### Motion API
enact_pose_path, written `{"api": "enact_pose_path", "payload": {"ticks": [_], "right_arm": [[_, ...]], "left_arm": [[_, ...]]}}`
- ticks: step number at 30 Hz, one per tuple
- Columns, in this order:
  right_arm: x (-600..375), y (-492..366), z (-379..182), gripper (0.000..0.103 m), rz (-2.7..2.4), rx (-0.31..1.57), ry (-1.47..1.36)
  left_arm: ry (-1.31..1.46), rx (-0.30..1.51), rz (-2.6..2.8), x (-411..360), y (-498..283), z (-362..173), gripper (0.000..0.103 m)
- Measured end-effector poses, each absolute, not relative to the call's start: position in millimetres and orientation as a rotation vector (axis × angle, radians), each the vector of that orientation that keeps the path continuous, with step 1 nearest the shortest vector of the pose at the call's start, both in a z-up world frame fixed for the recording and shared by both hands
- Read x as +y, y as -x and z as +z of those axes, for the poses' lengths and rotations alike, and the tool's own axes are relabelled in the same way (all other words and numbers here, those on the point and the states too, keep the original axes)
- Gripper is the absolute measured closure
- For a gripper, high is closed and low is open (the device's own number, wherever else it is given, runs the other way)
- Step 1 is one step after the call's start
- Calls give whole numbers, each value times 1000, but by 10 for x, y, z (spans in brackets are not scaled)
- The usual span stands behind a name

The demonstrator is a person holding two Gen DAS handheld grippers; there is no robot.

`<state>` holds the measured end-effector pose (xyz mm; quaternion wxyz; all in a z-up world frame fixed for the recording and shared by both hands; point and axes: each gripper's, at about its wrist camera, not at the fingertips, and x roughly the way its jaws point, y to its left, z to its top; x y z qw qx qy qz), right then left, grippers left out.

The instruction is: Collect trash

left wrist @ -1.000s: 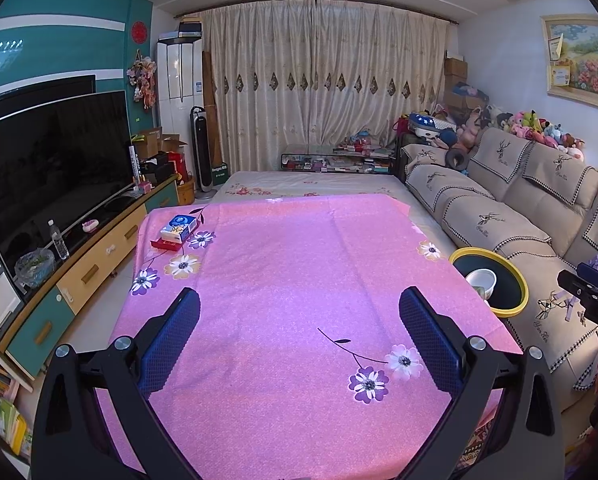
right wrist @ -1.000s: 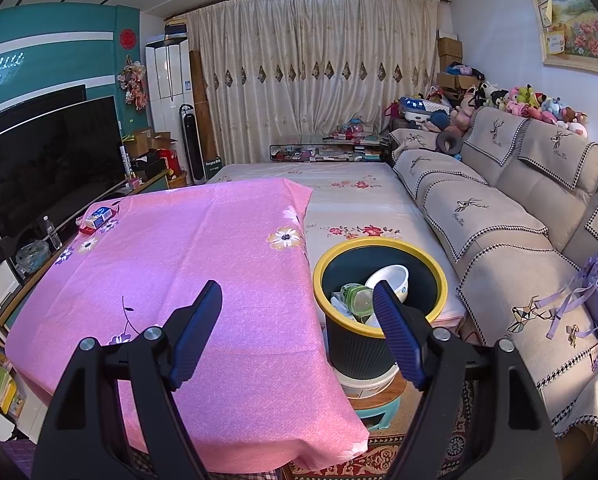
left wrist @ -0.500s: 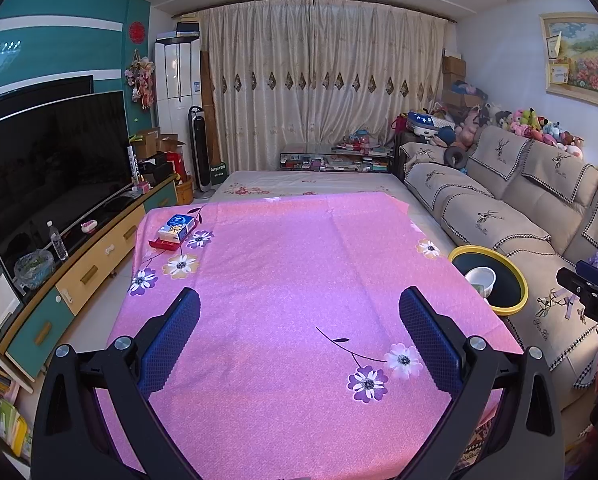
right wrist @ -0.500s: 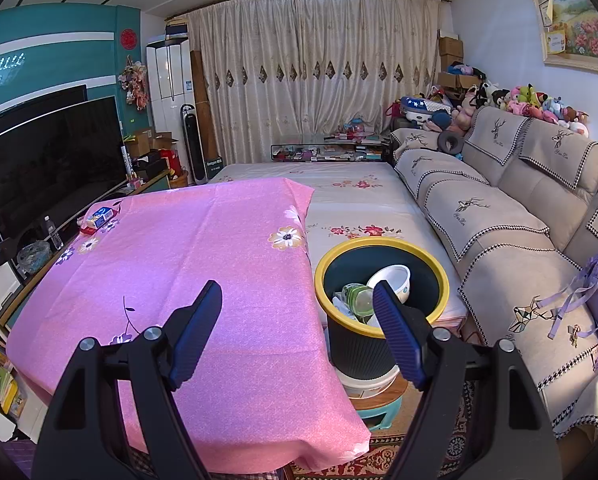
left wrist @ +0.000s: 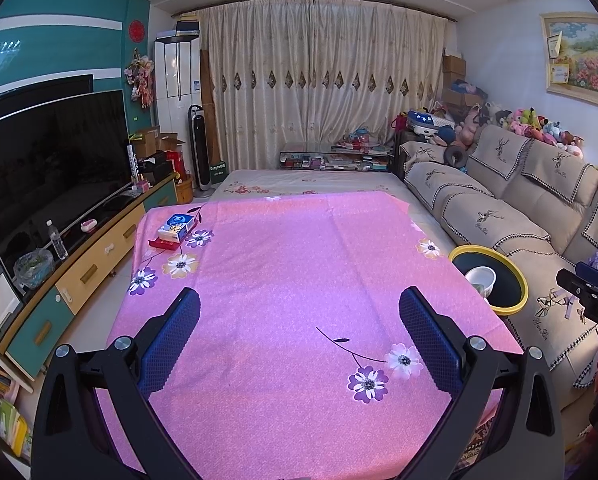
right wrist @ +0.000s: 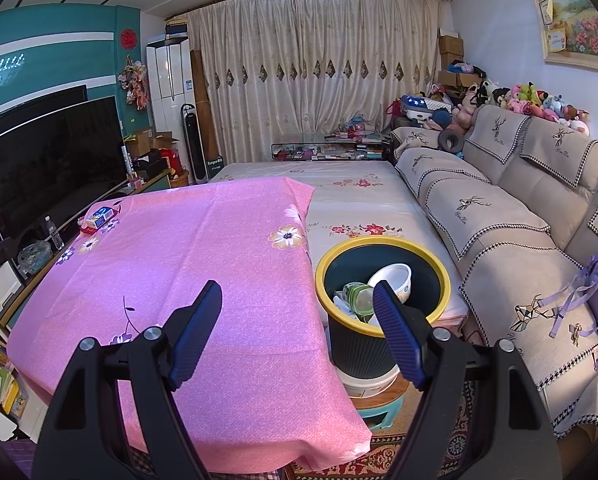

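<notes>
A dark bin with a yellow rim (right wrist: 381, 246) (left wrist: 517, 280) stands beside the table's right edge, raised on a small stool. Inside it lie a white bowl (right wrist: 393, 278) (left wrist: 481, 277), a clear green-tinted container (right wrist: 357, 296) and other scraps. My right gripper (right wrist: 297, 302) is open and holds nothing; it hovers over the table's right edge, its right finger in front of the bin. My left gripper (left wrist: 299, 306) is open too, above the pink flowered tablecloth (left wrist: 299, 264), with nothing between its fingers. Part of the other gripper (left wrist: 591, 300) shows at the right edge of the left wrist view.
A blue tissue pack on a red box (left wrist: 175, 230) (right wrist: 97, 216) sits at the table's far left corner. A TV (left wrist: 47, 168) on a low cabinet lines the left side. A beige sofa (right wrist: 519, 216) runs along the right. Beyond the table lies a floral-covered surface (right wrist: 351, 188).
</notes>
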<state>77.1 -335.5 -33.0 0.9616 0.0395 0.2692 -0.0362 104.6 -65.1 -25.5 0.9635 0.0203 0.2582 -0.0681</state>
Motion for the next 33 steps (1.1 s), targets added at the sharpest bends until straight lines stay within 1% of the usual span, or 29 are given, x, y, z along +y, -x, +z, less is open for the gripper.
{"api": "enact_pose_path", "payload": {"ticks": [22, 33], "right_arm": [[-3358, -769, -346, 30, -75, 548, -80], [-3352, -774, -358, 30, -74, 550, -81]], "left_arm": [[-47, 523, -143, -649, -1070, -232, 5], [-38, 542, -158, -603, -1146, -303, 5]]}}
